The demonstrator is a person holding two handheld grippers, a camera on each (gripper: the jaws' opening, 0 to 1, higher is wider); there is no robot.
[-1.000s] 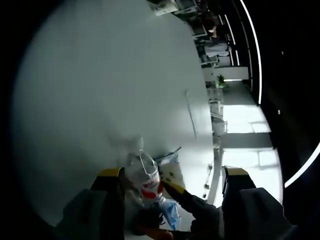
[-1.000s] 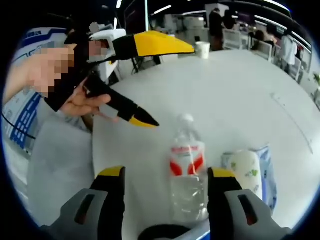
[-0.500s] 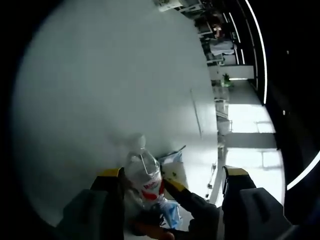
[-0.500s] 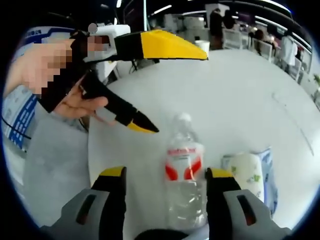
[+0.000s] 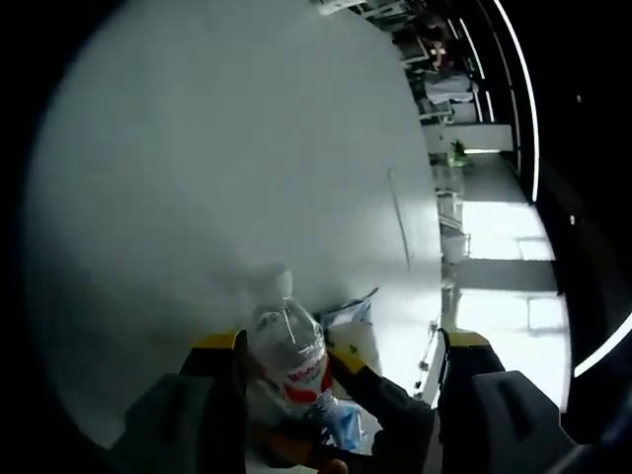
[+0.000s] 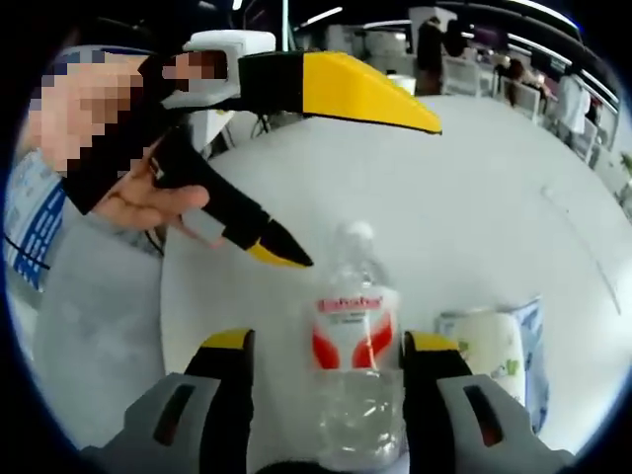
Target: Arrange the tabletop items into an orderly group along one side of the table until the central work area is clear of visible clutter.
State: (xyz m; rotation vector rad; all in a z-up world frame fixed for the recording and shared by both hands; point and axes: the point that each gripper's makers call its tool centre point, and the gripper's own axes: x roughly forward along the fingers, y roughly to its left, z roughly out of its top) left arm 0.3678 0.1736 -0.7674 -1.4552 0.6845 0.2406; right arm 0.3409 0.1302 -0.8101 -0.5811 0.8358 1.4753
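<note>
A clear water bottle (image 6: 351, 365) with a red and white label stands on the round white table (image 6: 474, 188). It sits between the jaws of my right gripper (image 6: 329, 341), which is open around it. Just right of it lies a tissue pack (image 6: 489, 341) in blue wrapping. My left gripper (image 6: 373, 196) comes in from the left, held by a hand, wide open above and behind the bottle's cap. In the left gripper view the bottle (image 5: 291, 360) stands between my left gripper's (image 5: 341, 341) open jaws, close to the left one, with the tissue pack (image 5: 354, 318) behind it.
A white paper cup (image 6: 402, 84) stands at the table's far edge. Beyond the table are desks, chairs and people in an office. A large bare stretch of tabletop (image 5: 247, 148) spreads out in the left gripper view.
My right gripper has moved in on the bottle, which now looks larger between its jaws. The left gripper has reached further over the bottle.
</note>
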